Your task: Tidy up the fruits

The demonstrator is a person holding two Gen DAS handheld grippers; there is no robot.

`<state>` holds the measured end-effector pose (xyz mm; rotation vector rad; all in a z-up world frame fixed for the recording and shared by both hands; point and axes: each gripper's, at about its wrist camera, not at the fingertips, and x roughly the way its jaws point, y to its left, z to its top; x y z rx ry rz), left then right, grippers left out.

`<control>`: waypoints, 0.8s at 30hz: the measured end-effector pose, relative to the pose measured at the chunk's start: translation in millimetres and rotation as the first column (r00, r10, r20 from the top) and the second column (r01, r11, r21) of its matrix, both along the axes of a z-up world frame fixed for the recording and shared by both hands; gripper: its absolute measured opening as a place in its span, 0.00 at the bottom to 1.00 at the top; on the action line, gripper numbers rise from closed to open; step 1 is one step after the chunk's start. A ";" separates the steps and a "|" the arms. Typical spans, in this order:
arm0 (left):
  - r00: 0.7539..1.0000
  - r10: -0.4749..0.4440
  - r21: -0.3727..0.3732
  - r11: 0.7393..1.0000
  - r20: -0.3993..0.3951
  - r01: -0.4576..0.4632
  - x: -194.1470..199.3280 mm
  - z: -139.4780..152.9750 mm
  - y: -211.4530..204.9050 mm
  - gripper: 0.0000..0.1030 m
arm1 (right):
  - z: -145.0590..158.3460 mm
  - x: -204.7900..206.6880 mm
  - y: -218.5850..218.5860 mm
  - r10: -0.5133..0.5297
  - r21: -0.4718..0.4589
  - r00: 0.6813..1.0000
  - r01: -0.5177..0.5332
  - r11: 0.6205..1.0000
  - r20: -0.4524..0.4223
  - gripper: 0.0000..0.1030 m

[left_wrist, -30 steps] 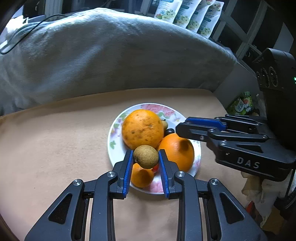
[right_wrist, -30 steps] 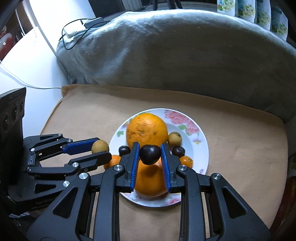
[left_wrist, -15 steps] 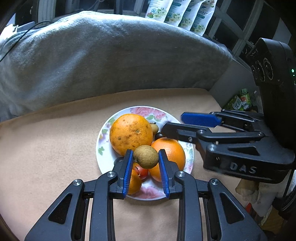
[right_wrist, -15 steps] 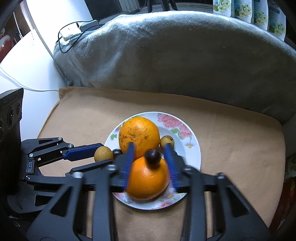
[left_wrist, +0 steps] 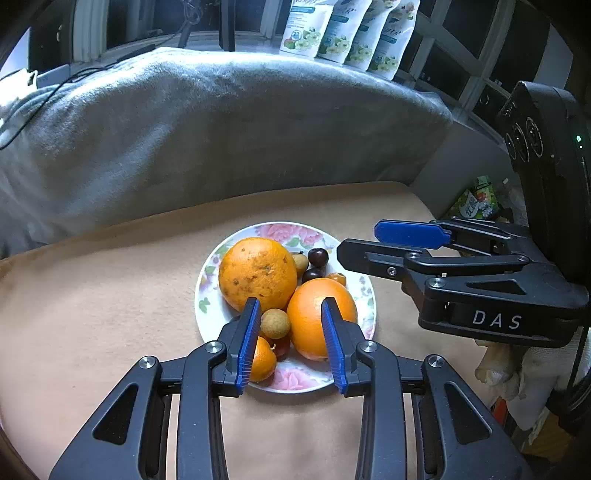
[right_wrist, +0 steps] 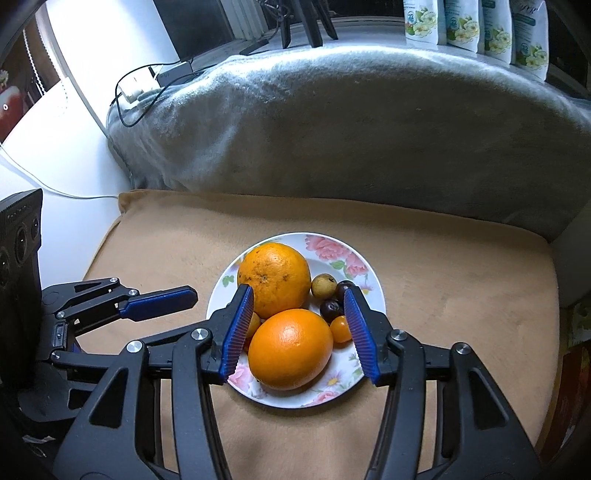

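A flowered plate [left_wrist: 207, 295] [right_wrist: 373, 280] on the tan cushion holds a mottled orange [left_wrist: 258, 273] [right_wrist: 273, 278], a smooth orange [left_wrist: 314, 314] [right_wrist: 291, 349] and small fruits. My left gripper [left_wrist: 291, 332] [right_wrist: 177, 317] hangs over the plate's near edge with its jaws opening. A brown longan [left_wrist: 275, 324] lies between them on the pile, and neither pad presses on it. My right gripper [right_wrist: 298, 317] [left_wrist: 369, 245] stands open over the smooth orange and holds nothing. Two dark cherries [right_wrist: 331, 308] [left_wrist: 317, 257], a second longan [right_wrist: 324, 286] and a kumquat [right_wrist: 341, 328] lie beside the oranges.
A grey blanket [left_wrist: 221, 129] [right_wrist: 351, 129] rises behind the tan cushion [left_wrist: 92, 314] [right_wrist: 461, 295]. Snack pouches [left_wrist: 351, 33] stand on the ledge beyond it. A charger and cables [right_wrist: 136, 88] lie at the back left. The cushion's right edge drops to clutter [left_wrist: 476, 199].
Both grippers have opened. The right one let its dark cherry fall onto the plate, then the left one let go of the longan, which now rests among the fruit.
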<state>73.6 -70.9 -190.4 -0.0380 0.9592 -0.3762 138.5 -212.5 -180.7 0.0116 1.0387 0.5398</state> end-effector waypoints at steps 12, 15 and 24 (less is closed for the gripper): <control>0.999 0.027 0.014 1.000 0.030 -0.027 -12.6 21.0 5.7 0.57 | 17.0 -13.8 -11.9 -0.040 -0.021 0.999 0.041 0.999 0.032 0.68; 0.999 0.036 0.017 0.999 0.039 -0.037 -14.3 26.6 5.8 0.60 | 20.4 -16.7 -13.9 -0.049 -0.023 0.998 0.050 0.998 0.036 0.70; 0.995 0.071 0.059 0.995 0.068 -0.075 -20.1 41.3 4.4 0.61 | 29.7 -27.3 -22.4 -0.082 -0.046 0.995 0.085 0.995 0.056 0.75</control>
